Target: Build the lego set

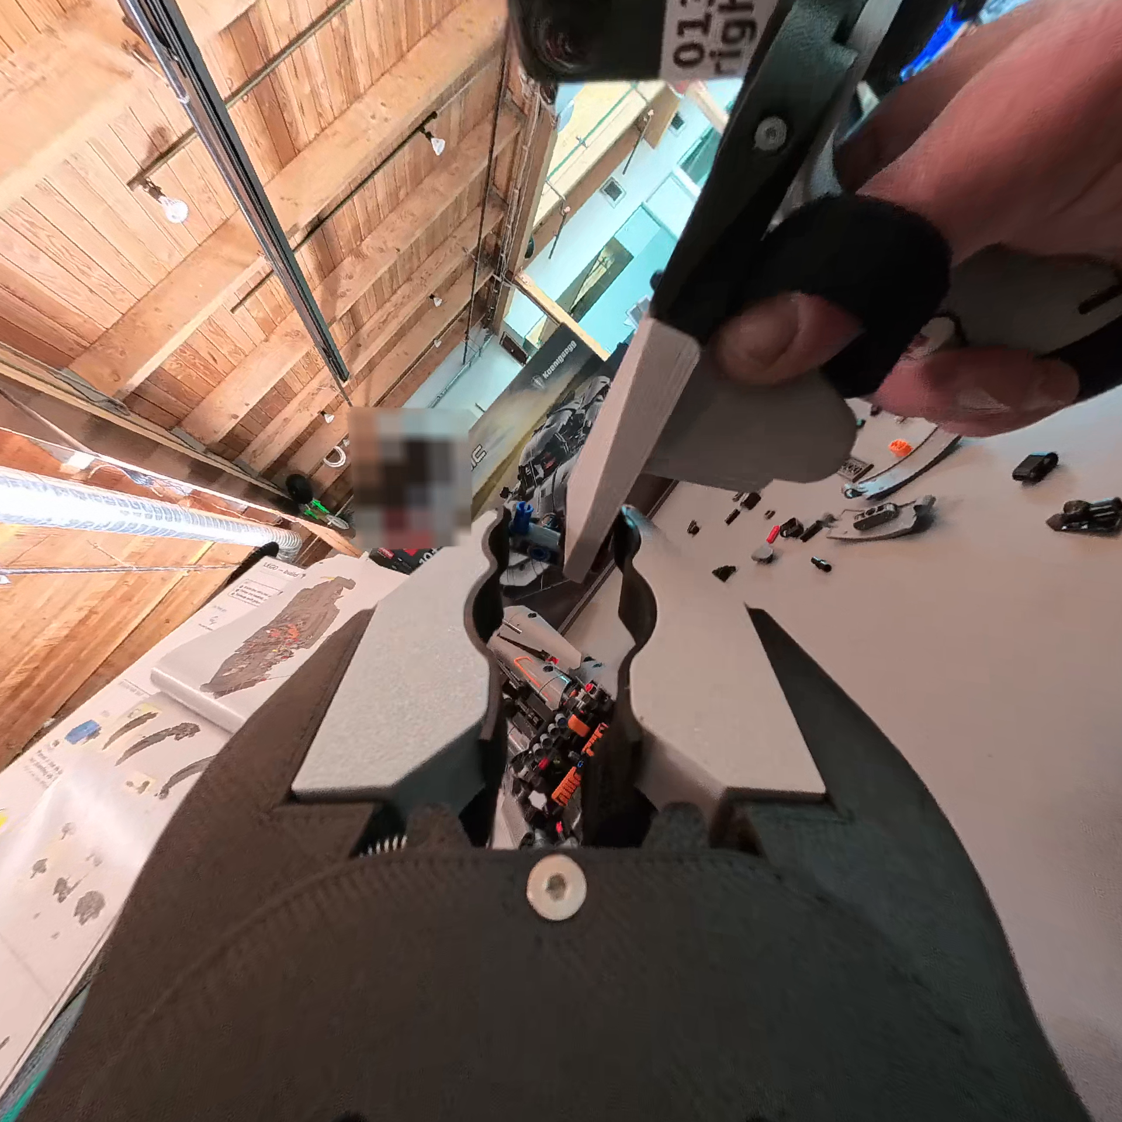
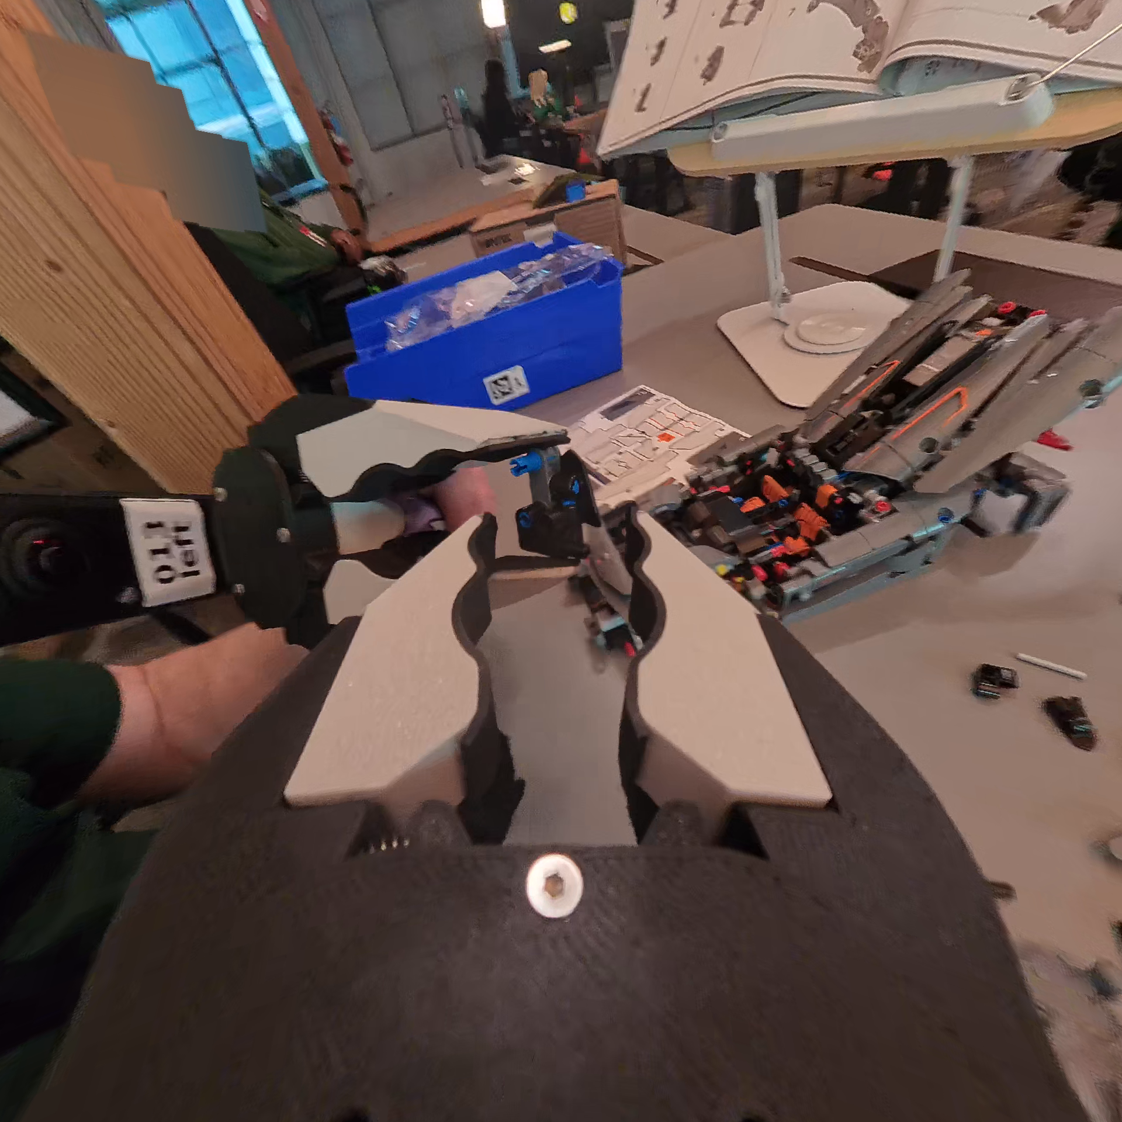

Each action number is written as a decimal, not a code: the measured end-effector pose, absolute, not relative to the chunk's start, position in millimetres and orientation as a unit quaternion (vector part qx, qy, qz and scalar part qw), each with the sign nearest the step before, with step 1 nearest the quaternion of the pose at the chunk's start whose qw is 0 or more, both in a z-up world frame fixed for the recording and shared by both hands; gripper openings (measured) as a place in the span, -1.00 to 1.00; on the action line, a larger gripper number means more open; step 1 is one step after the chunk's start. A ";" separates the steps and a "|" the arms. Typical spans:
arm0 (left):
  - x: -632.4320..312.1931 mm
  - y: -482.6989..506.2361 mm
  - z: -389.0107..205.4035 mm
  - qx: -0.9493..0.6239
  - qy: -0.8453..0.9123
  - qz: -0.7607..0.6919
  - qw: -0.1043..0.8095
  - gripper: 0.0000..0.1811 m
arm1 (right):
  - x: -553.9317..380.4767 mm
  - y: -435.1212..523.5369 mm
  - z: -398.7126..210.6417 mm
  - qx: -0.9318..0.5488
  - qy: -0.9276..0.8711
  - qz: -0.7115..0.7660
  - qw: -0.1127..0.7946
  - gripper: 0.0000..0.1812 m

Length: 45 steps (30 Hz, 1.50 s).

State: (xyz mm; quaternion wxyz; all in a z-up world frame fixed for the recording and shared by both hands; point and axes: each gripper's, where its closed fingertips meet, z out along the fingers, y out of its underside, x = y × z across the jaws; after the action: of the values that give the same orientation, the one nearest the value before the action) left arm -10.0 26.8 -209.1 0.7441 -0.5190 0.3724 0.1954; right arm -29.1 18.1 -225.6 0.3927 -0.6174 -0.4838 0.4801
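A small black and grey sub-assembly with blue pins (image 2: 546,504) is held above the table, clamped between the fingers of my left gripper (image 2: 546,501), which comes in from the left. It also shows at the left gripper's tips in the left wrist view (image 1: 534,534). My right gripper (image 2: 558,522) is open, with its fingertips on either side of the sub-assembly. In the left wrist view one right finger (image 1: 601,486) reaches between the left gripper's tips (image 1: 561,528). The large grey, black and orange model (image 2: 880,455) lies on the table to the right.
A blue bin of bagged parts (image 2: 486,352) stands at the back. An open instruction booklet (image 2: 789,54) rests on a white stand (image 2: 813,340). A sticker sheet (image 2: 656,431) lies by the model. Loose pieces (image 2: 996,680) lie on the grey table (image 2: 850,759). A wooden post (image 2: 121,303) stands left. My two grippers' fingertips are within a few centimetres of each other.
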 end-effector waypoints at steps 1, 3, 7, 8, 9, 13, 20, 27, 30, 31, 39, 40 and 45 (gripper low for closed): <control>-10.6 26.2 -207.1 -0.518 0.370 0.191 0.747 -0.66 | -28.2 15.6 -223.2 -0.612 -0.478 0.502 0.380 -0.51; -9.9 24.1 -203.8 -0.515 0.368 0.172 0.755 -0.66 | -24.8 14.7 -219.9 -0.605 -0.465 0.535 0.364 -0.46; -8.1 19.0 -197.3 -0.508 0.363 0.130 0.770 -0.66 | -15.3 6.6 -204.7 -0.562 -0.429 0.638 0.304 -0.50; -7.5 17.5 -195.8 -0.506 0.364 0.121 0.773 -0.66 | -12.3 6.7 -201.2 -0.552 -0.419 0.660 0.290 -0.54; -6.5 15.9 -194.6 -0.504 0.365 0.111 0.775 -0.66 | -9.7 7.6 -199.5 -0.545 -0.414 0.673 0.280 -0.55; 0.5 10.9 -193.3 -0.497 0.375 0.075 0.779 -0.66 | -6.4 5.8 -199.5 -0.530 -0.412 0.700 0.244 -0.61; 5.5 7.9 -193.6 -0.498 0.382 0.029 0.778 -0.65 | -6.0 -3.1 -199.2 -0.493 -0.402 0.748 0.189 -0.85; 3.2 12.4 -197.0 -0.502 0.393 0.068 0.768 -0.65 | -7.0 2.6 -202.5 -0.507 -0.397 0.736 0.210 -0.85; 4.5 14.4 -199.6 -0.505 0.410 0.085 0.754 -0.65 | -6.2 3.4 -204.3 -0.512 -0.397 0.734 0.204 -0.86; 4.5 14.7 -200.0 -0.506 0.414 0.090 0.751 -0.66 | -5.9 3.5 -204.6 -0.513 -0.397 0.734 0.203 -0.86; 0.9 16.9 -205.2 -0.515 0.425 0.105 0.737 -0.66 | -7.2 3.5 -207.4 -0.527 -0.401 0.719 0.212 -0.85; 0.9 16.6 -205.1 -0.515 0.425 0.103 0.738 -0.66 | -7.4 3.1 -207.5 -0.527 -0.402 0.718 0.212 -0.85; 0.2 16.4 -205.7 -0.515 0.422 0.100 0.739 -0.67 | -8.3 2.8 -208.0 -0.530 -0.401 0.716 0.215 -0.85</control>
State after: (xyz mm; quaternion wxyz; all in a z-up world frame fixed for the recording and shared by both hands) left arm 0.2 16.4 -205.7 0.7391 -0.5150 0.4224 0.1002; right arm -8.3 2.8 -208.0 0.2145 -0.5299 -0.4008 0.7159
